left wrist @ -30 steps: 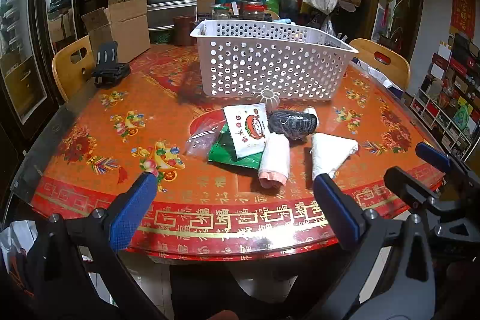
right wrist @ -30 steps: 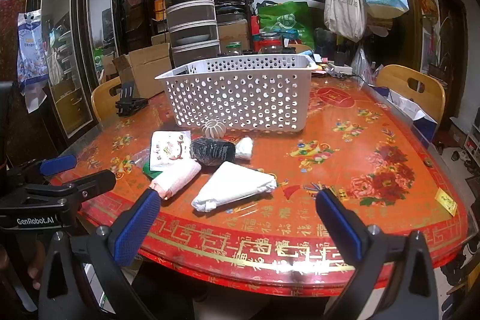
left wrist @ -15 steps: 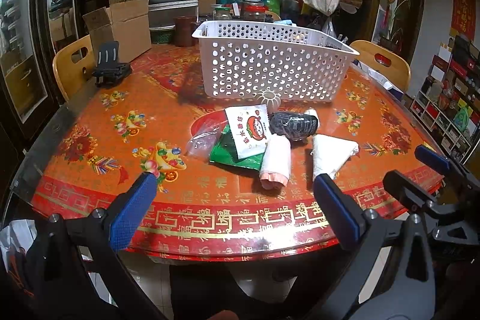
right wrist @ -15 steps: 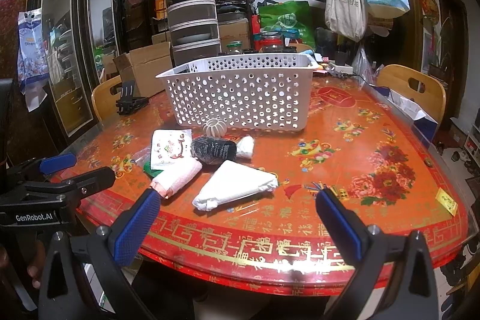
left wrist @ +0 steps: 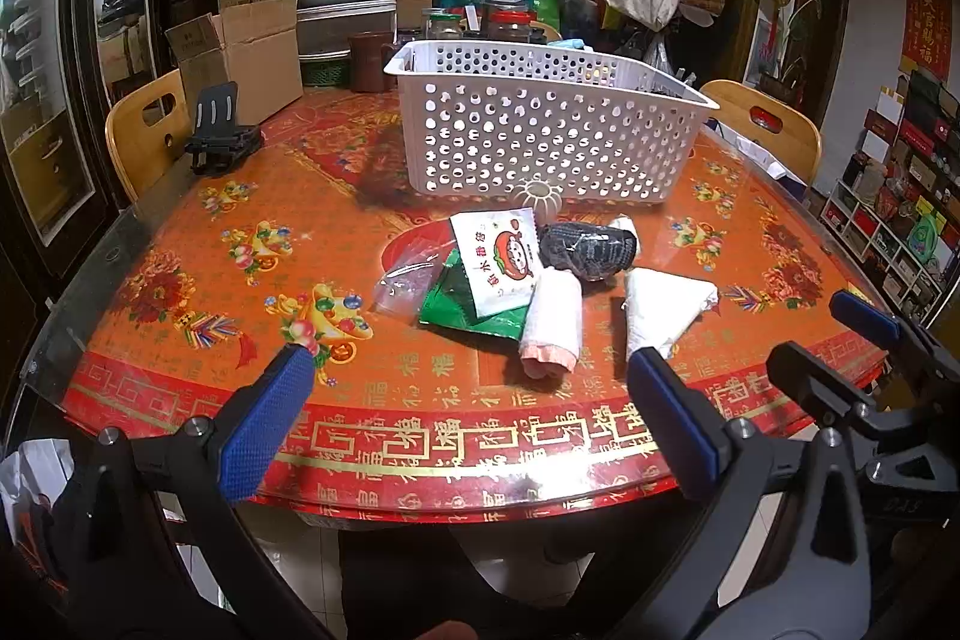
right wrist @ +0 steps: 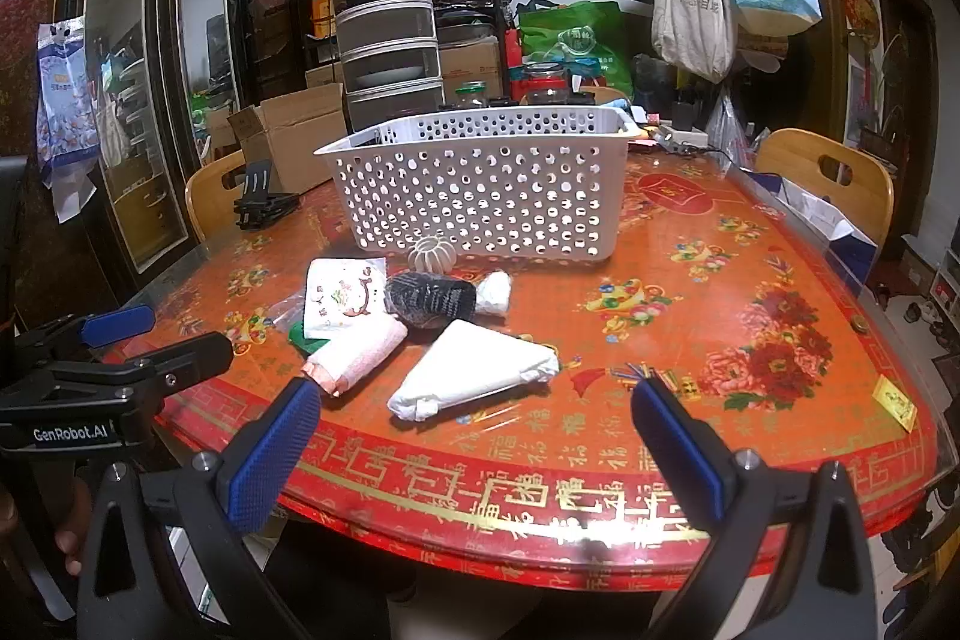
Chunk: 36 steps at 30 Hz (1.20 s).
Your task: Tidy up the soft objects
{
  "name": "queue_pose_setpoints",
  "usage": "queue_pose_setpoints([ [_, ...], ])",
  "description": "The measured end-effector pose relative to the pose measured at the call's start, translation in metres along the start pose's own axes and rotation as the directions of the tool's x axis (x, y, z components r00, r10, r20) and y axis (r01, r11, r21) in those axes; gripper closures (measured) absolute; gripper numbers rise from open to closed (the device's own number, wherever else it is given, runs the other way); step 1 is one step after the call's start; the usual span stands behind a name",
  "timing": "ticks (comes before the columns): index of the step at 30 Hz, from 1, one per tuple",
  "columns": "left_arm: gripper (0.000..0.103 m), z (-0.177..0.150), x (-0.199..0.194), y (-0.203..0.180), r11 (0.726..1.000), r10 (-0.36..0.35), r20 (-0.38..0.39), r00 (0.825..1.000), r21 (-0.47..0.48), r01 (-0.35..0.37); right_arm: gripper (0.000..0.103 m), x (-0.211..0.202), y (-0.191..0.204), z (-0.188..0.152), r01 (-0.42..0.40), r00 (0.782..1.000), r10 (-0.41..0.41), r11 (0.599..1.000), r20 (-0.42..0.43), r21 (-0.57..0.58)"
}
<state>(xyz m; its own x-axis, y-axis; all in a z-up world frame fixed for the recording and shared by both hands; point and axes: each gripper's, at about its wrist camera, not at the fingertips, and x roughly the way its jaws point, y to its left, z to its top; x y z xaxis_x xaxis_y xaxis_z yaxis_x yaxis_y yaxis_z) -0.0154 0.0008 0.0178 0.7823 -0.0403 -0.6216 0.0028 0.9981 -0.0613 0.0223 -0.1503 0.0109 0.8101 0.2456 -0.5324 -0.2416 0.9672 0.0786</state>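
A white perforated basket [left wrist: 552,130] [right wrist: 486,184] stands mid-table. In front of it lies a cluster: a pink rolled towel [left wrist: 549,325] [right wrist: 360,352], a white folded cloth [left wrist: 663,307] [right wrist: 474,370], a dark wrapped bundle [left wrist: 588,247] [right wrist: 429,298], a white snack packet [left wrist: 498,259] [right wrist: 339,295] over a green packet [left wrist: 465,307], and a small ribbed ball [left wrist: 540,199] [right wrist: 432,253]. My left gripper [left wrist: 468,421] is open at the table's near edge, below the cluster. My right gripper [right wrist: 474,451] is open too, just short of the white cloth.
A black phone stand [left wrist: 219,133] sits at the table's left edge by a wooden chair [left wrist: 144,133]. Another chair [right wrist: 822,184] stands at the right. A cardboard box [left wrist: 240,58], stacked drawers and jars crowd the far side. The orange table [right wrist: 750,316] shows bare patterned surface on the right.
Both grippers have crept slightly forward toward the cluster; nothing on the table has moved and both stay open.
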Motion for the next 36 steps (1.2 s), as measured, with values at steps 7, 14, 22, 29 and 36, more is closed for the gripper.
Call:
queue_pose_setpoints([
  [7,0.000,0.000,0.003,0.001,1.000,0.006,-0.002,1.000,0.002,-0.006,0.000,0.000,0.001,0.000,0.000,1.000,0.000,1.000,-0.002,-0.001],
  [14,0.000,-0.003,0.026,0.006,0.999,-0.049,-0.006,0.999,0.016,0.050,0.000,0.006,-0.006,-0.006,-0.016,0.999,0.016,1.000,0.030,0.019],
  [22,0.000,-0.018,0.069,0.002,0.994,-0.108,-0.085,0.991,0.011,0.109,0.000,0.033,-0.014,-0.020,-0.004,1.000,0.004,1.000,0.000,0.016],
  [29,0.003,-0.021,0.085,-0.011,0.994,-0.093,-0.043,0.995,0.045,0.095,0.000,0.062,-0.018,-0.026,-0.023,0.997,0.026,0.999,-0.071,0.038],
  [36,0.028,-0.019,0.098,-0.021,0.992,-0.103,-0.042,0.994,0.066,0.105,0.003,0.081,-0.017,-0.022,-0.052,0.994,0.056,0.998,-0.092,0.045],
])
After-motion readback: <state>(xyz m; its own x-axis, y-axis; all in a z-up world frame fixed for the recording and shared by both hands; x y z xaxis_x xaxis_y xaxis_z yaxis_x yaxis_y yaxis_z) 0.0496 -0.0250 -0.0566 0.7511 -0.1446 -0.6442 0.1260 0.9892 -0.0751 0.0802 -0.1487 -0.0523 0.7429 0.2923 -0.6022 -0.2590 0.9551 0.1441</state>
